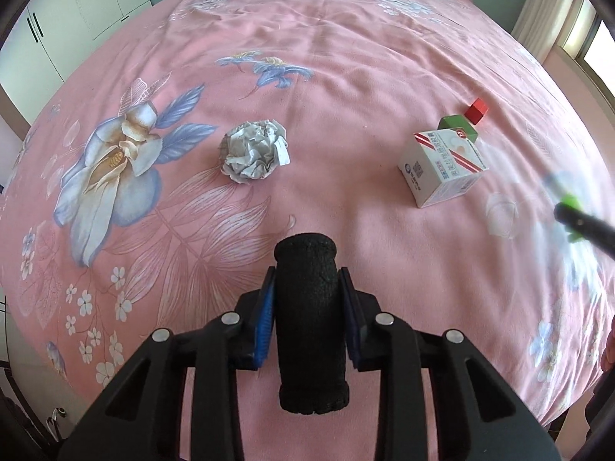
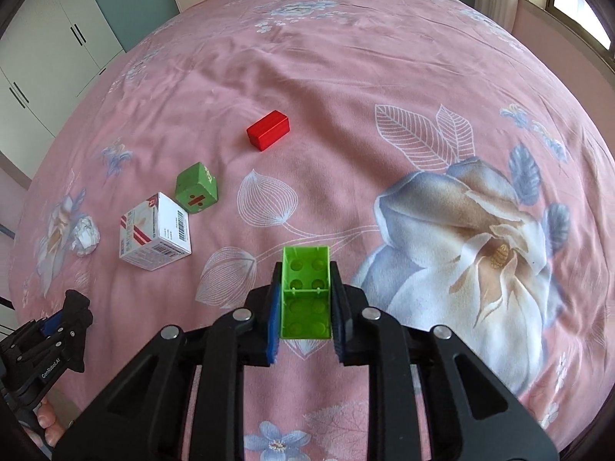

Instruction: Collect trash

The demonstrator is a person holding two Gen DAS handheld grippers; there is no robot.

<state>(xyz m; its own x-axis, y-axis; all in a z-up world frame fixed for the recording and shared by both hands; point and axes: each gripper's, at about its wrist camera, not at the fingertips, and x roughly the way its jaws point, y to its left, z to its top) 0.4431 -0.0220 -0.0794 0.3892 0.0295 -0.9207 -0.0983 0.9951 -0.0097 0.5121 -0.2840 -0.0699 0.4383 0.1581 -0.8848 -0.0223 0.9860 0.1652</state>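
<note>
My left gripper (image 1: 308,276) is shut on a black foam cylinder (image 1: 309,319), held above the pink bedspread. Beyond it lies a crumpled ball of white paper (image 1: 254,151), and to the right a white medicine box (image 1: 444,168). My right gripper (image 2: 305,272) is shut on a green toy brick (image 2: 306,292), hollow underside facing the camera. It shows blurred at the right edge of the left wrist view as right gripper (image 1: 572,217). The left gripper (image 2: 57,330) appears at the lower left of the right wrist view, a hand under it.
A green cube (image 2: 196,189) and a red block (image 2: 268,130) lie on the bed (image 2: 384,57) near the medicine box (image 2: 155,232); the paper ball (image 2: 85,236) is left of the box. White wardrobes (image 1: 57,19) stand at the left, a window (image 2: 576,4) at the right.
</note>
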